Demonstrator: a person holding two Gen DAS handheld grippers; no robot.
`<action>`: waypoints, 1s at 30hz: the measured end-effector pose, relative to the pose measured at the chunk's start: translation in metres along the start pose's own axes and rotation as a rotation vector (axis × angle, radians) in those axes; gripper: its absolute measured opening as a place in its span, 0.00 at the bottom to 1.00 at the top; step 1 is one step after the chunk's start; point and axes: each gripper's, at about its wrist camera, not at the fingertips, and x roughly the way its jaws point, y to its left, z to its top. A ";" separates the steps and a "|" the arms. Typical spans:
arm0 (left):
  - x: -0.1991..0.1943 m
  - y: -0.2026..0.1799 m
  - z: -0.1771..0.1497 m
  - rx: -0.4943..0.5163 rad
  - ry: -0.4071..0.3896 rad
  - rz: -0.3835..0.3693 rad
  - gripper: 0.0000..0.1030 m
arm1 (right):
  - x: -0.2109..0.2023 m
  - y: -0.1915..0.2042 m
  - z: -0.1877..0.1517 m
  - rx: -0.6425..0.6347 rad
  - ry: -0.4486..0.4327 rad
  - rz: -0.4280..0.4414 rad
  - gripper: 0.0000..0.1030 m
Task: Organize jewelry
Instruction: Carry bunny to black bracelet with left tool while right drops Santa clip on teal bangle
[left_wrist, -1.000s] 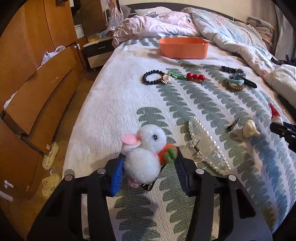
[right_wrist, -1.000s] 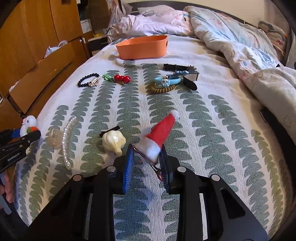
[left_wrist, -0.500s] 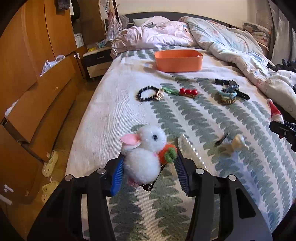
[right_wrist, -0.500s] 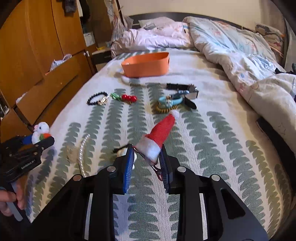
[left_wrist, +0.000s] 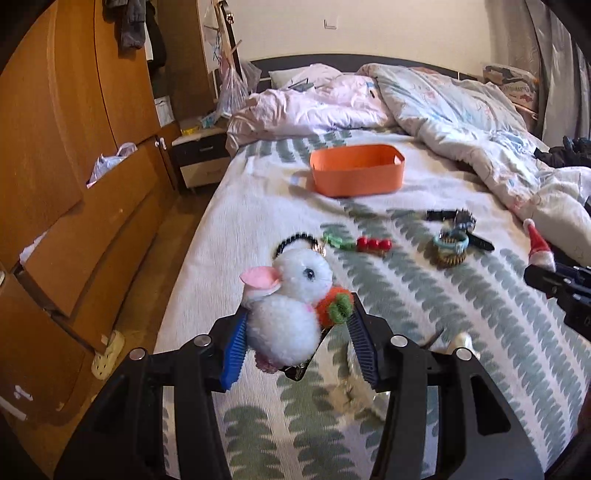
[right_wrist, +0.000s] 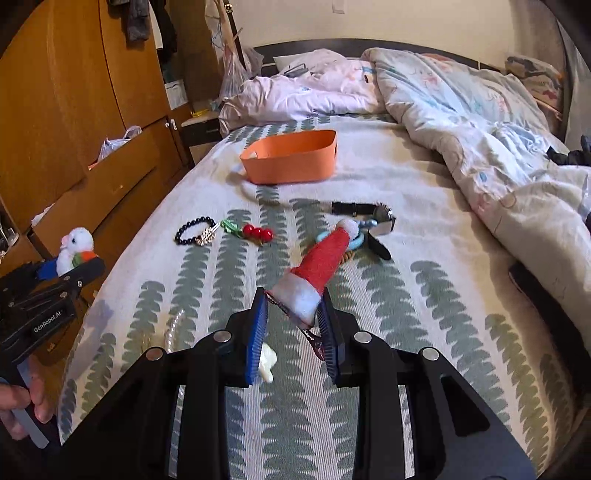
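My left gripper (left_wrist: 295, 332) is shut on a fluffy white rabbit clip (left_wrist: 288, 306) with a pink ear and an orange carrot, held above the bed. My right gripper (right_wrist: 293, 321) is shut on a red Santa hat clip (right_wrist: 317, 273), its white brim and metal clasp between the pads. The orange bin (left_wrist: 356, 173) (right_wrist: 291, 157) stands farther up the bed. On the cover lie a black bead bracelet (right_wrist: 195, 230), a red cherry clip (right_wrist: 255, 232), a watch (right_wrist: 369, 214) and a pearl claw clip (right_wrist: 173, 330). The left gripper with the rabbit (right_wrist: 75, 247) shows at the far left of the right wrist view.
A leaf-patterned bedcover (right_wrist: 424, 314) carries everything. A rumpled duvet (right_wrist: 480, 147) fills the right and far side. Wooden wardrobe drawers (left_wrist: 74, 221) stand open to the left, with a nightstand (left_wrist: 199, 158) beyond. A cream shell-shaped clip (right_wrist: 267, 363) lies under my right fingers.
Both grippers have risen with their clips still held, and the views tilted up. The bin, bracelet and other items now sit lower in both views.
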 end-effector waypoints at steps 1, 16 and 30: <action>0.001 0.000 0.005 -0.003 -0.006 0.004 0.49 | 0.000 0.000 0.004 -0.003 -0.004 -0.003 0.27; 0.036 -0.008 0.065 0.027 -0.055 0.003 0.49 | 0.039 -0.022 0.071 0.002 0.010 -0.035 0.27; 0.102 -0.010 0.074 0.016 0.009 0.006 0.49 | 0.115 -0.042 0.072 0.009 0.123 -0.077 0.27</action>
